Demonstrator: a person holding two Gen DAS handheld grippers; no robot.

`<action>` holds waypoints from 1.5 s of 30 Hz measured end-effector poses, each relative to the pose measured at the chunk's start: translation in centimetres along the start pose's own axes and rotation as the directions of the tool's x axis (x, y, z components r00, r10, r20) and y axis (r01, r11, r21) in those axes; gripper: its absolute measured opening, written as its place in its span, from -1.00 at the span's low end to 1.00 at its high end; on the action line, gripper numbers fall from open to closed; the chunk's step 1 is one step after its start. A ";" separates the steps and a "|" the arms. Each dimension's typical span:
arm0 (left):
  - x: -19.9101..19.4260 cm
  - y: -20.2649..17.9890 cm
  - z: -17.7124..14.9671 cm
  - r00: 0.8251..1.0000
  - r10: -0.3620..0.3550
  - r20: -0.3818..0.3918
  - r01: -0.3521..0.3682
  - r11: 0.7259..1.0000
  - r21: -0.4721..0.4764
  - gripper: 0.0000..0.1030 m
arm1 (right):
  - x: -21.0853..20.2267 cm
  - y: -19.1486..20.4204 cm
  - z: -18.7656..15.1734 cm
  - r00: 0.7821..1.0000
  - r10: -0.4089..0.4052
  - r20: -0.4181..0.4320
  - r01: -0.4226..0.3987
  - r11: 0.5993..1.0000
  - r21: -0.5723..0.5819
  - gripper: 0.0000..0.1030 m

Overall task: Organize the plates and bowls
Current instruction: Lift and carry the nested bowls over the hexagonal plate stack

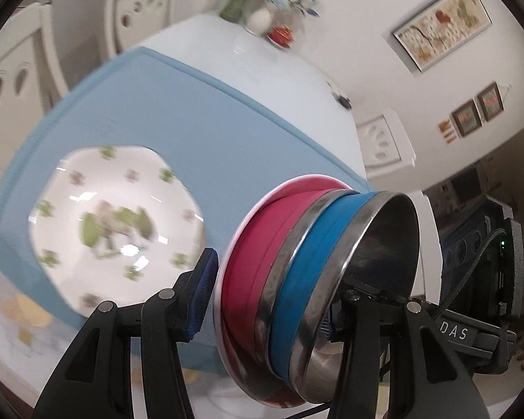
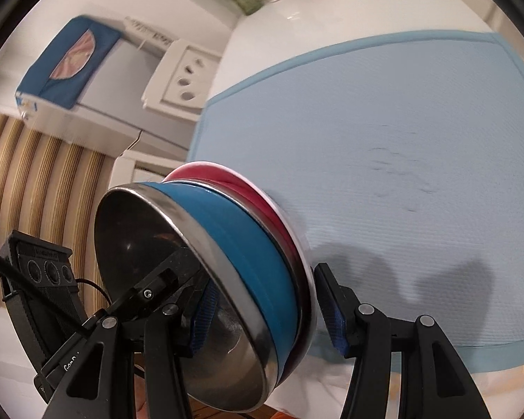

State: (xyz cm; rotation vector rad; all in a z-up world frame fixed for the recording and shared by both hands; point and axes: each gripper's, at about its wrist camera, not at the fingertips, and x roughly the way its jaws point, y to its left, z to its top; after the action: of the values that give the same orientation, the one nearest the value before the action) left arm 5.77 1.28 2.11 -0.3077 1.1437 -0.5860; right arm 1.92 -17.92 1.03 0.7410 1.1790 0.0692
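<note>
Bowls fill both of my views: a nested stack tipped on its side, with the blue bowl [image 1: 297, 272] sitting inside the red bowl [image 1: 258, 244], each with a steel rim and a dark steel inside. My left tool [image 1: 265, 300] is clamped across the stack, one blue pad [image 1: 201, 296] pressing the white bottom of the red bowl and the other finger reaching into the mouth of the blue bowl. My right tool [image 2: 269, 317] grips the same stack from the other side, one pad [image 2: 333, 310] against the red bowl's [image 2: 262, 192] base and the other pad [image 2: 204, 317] inside the blue bowl's [image 2: 248, 244] steel hollow. So both tools are closed on the stack, which hangs in the air over the near edge of the blue mat [image 1: 178, 125] on the white table [image 1: 262, 59]. In the left view a white plate with green flower sprigs [image 1: 115, 223] lies flat on the mat, well to the left of the stack and blurred. Across the far end of the table stand a vase of flowers [image 1: 262, 17] and a small red dish [image 1: 280, 35]. White chairs [image 1: 146, 3] stand around the table, and framed pictures [image 1: 443, 24] hang on the wall to the right. In the right view the mat [image 2: 384, 139] is bare where I can see it, with the shadows of my tools falling on it.
</note>
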 end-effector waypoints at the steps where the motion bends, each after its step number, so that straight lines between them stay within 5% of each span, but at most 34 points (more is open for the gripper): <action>1: -0.4 0.6 0.3 1.000 0.007 0.005 -0.007 1.000 -0.006 -0.10 | 0.5 0.9 0.1 1.000 0.004 -0.007 -0.004 1.000 -0.006 0.03; 11: -2.0 9.0 3.4 0.998 0.056 -0.011 -0.057 0.996 -0.065 -0.10 | 8.7 7.7 0.7 0.995 0.000 -0.098 -0.006 0.998 -0.056 0.03; 21: 0.6 13.0 5.5 0.993 0.019 -0.114 -0.021 1.000 -0.022 -0.11 | 13.7 8.0 1.3 0.988 -0.068 -0.136 0.070 0.997 0.009 0.03; 35: 3.5 14.7 6.4 0.976 -0.032 -0.216 0.034 0.999 0.003 -0.11 | 16.0 6.3 2.2 0.977 -0.132 -0.165 0.153 0.980 0.124 0.03; 45: 1.8 16.5 7.5 0.976 -0.092 -0.199 0.093 0.996 -0.004 -0.11 | 14.6 5.5 2.8 0.990 -0.068 -0.125 0.090 0.980 0.176 0.02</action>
State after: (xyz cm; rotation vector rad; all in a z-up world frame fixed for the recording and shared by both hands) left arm 17.73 13.15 -4.81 -0.3042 1.3257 -0.7137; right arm 12.02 -8.97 -7.29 0.8581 1.3395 -0.0625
